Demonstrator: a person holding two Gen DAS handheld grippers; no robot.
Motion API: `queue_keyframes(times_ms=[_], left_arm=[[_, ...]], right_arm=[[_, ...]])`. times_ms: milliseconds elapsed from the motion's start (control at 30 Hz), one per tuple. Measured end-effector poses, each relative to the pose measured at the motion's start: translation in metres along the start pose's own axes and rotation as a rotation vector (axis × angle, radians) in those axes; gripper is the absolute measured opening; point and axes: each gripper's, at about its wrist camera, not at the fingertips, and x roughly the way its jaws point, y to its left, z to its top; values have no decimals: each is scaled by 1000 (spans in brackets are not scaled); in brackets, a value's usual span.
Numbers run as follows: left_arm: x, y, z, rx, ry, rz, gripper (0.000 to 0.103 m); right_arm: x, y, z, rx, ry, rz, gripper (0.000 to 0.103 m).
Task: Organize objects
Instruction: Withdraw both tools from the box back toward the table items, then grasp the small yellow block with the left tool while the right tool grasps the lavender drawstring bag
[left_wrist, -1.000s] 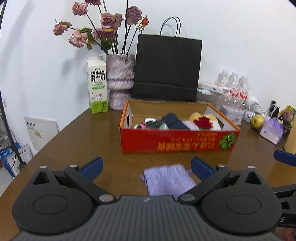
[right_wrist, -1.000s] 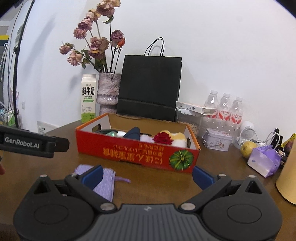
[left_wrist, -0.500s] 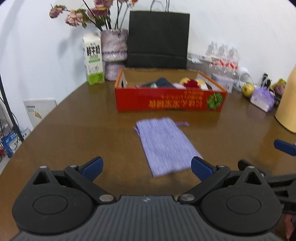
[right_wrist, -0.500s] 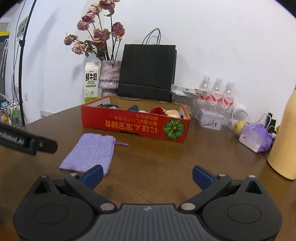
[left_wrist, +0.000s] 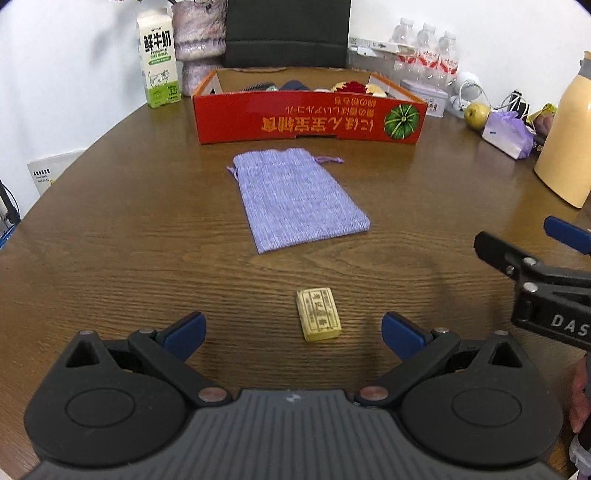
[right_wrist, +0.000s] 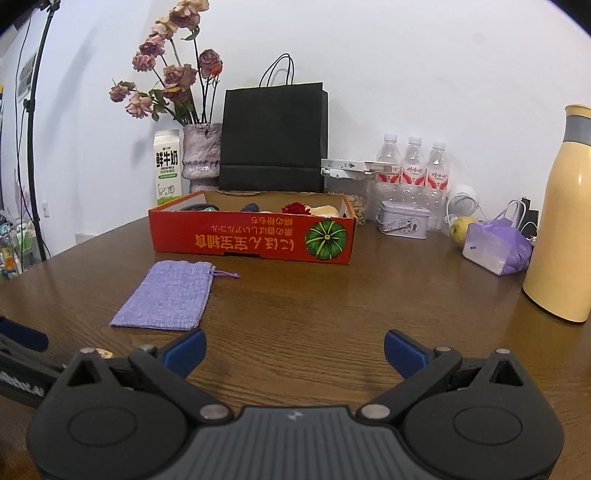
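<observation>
A flat lilac drawstring pouch (left_wrist: 297, 201) lies on the brown wooden table (left_wrist: 110, 229), in front of a red cardboard box (left_wrist: 308, 120) holding several small items. A small yellow printed block (left_wrist: 318, 314) rests on the table just ahead of my left gripper (left_wrist: 293, 334), which is open and empty, the block between its blue fingertips. My right gripper (right_wrist: 293, 352) is open and empty above bare table, to the right of the pouch (right_wrist: 166, 295); the box (right_wrist: 251, 236) stands further back. The right gripper's arm shows at the left wrist view's right edge.
Along the back wall stand a milk carton (right_wrist: 168, 170), a vase of dried roses (right_wrist: 201, 155), a black paper bag (right_wrist: 273, 136), water bottles (right_wrist: 413, 162) and a small tin (right_wrist: 402, 219). A tall yellow flask (right_wrist: 561, 243), a purple tissue pack (right_wrist: 495, 247) and a fruit (right_wrist: 460, 227) sit at the right.
Both grippers have drawn back from the box toward the near table edge. The left view tilted down, bringing the whole pouch and the yellow block into sight.
</observation>
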Motion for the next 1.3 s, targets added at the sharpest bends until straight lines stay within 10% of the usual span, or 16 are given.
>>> queue_keyframes(times_ms=[467,533,600,633,1300], left_arm=[[11,-6,-4,-21,-38,56,100],[5,-8,-6,-13,-75,55,74],[0,-8,-6,-9,-93,25,26],[-2,-8,-5,-15,-90,-2,21],[-15,39,7,-36,-216,19,21]], right_arm=[[-1,-3,0,24,-7,-4,103],[-2,-3,0,26,-7,-6,103],[-2,-3,-1,27,-6,-8,103],[-1,-3,-1,27,-4,-9,103],[15,29,4,-31,52,29,103]])
